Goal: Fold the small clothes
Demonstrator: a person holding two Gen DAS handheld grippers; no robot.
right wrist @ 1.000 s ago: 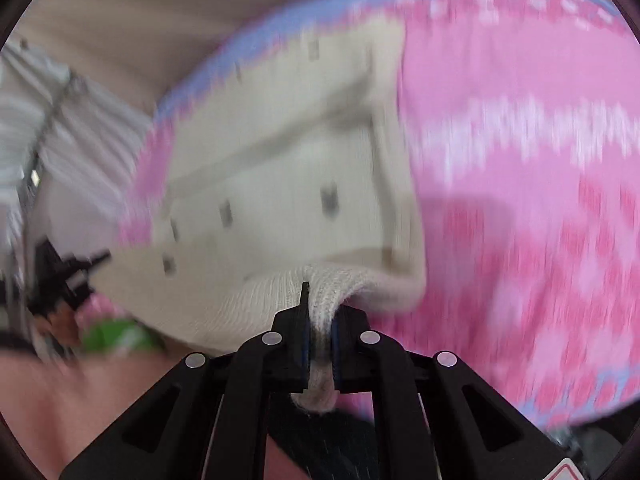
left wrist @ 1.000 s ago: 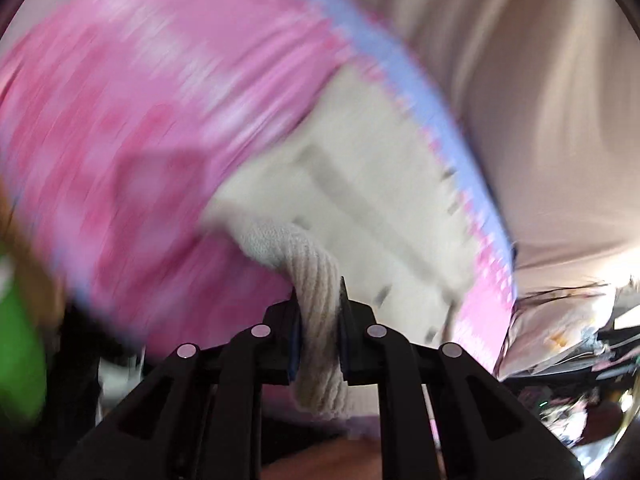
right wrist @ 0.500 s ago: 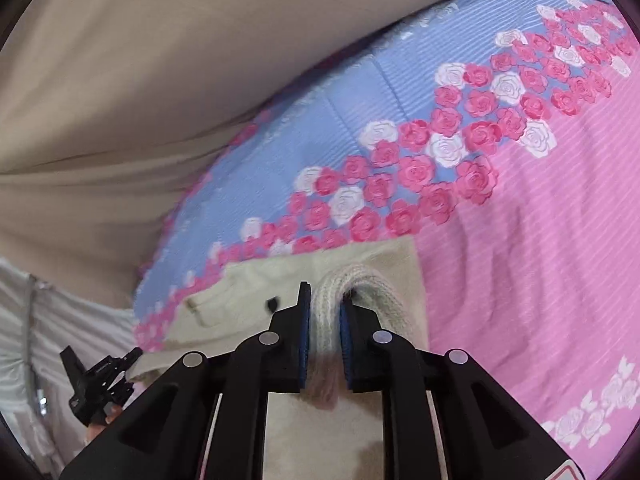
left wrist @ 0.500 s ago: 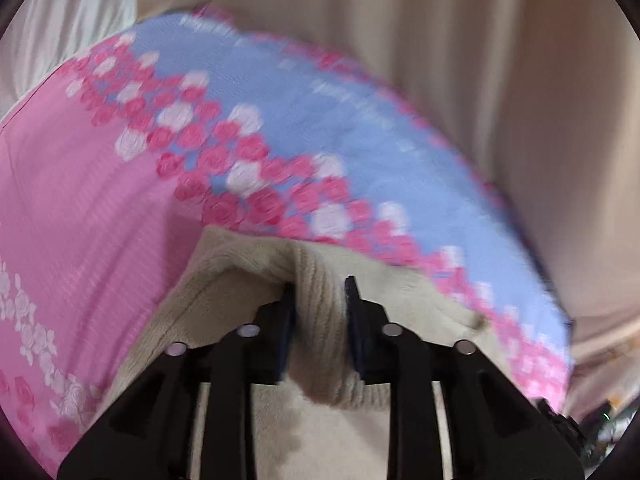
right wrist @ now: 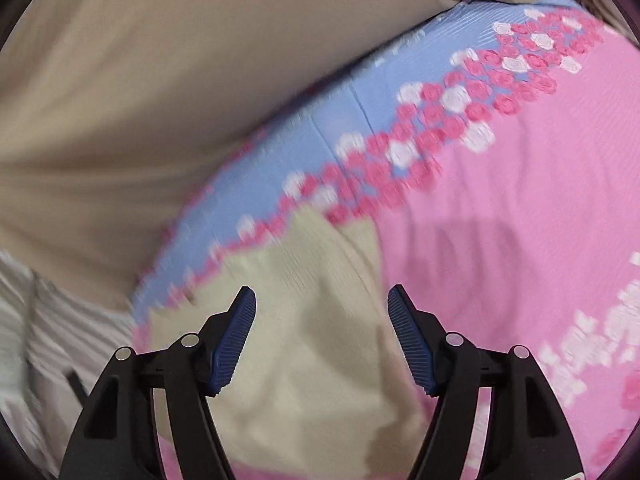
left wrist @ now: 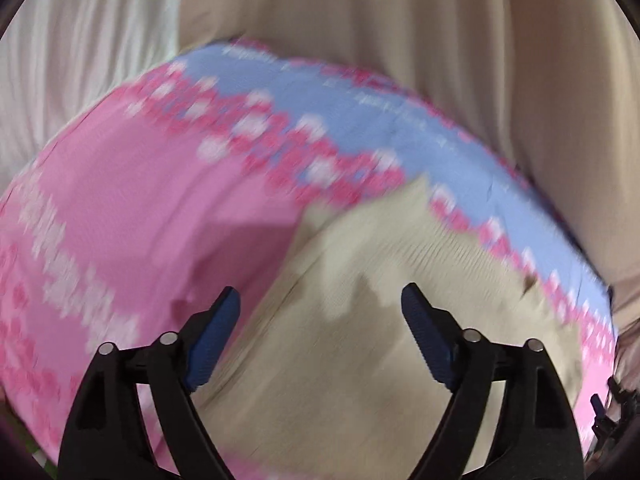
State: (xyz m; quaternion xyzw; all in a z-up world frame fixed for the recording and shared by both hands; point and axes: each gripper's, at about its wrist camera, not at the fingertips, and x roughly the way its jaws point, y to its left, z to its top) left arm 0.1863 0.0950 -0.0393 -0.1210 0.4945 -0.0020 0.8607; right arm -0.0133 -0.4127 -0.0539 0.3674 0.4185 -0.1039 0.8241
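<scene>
One cream ribbed-knit garment, flat on pink floral sheet

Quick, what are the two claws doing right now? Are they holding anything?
Left claw: open, holding nothing, over the cream sweater.
Right claw: open, holding nothing, over the same sweater on the pink bedsheet.
</scene>
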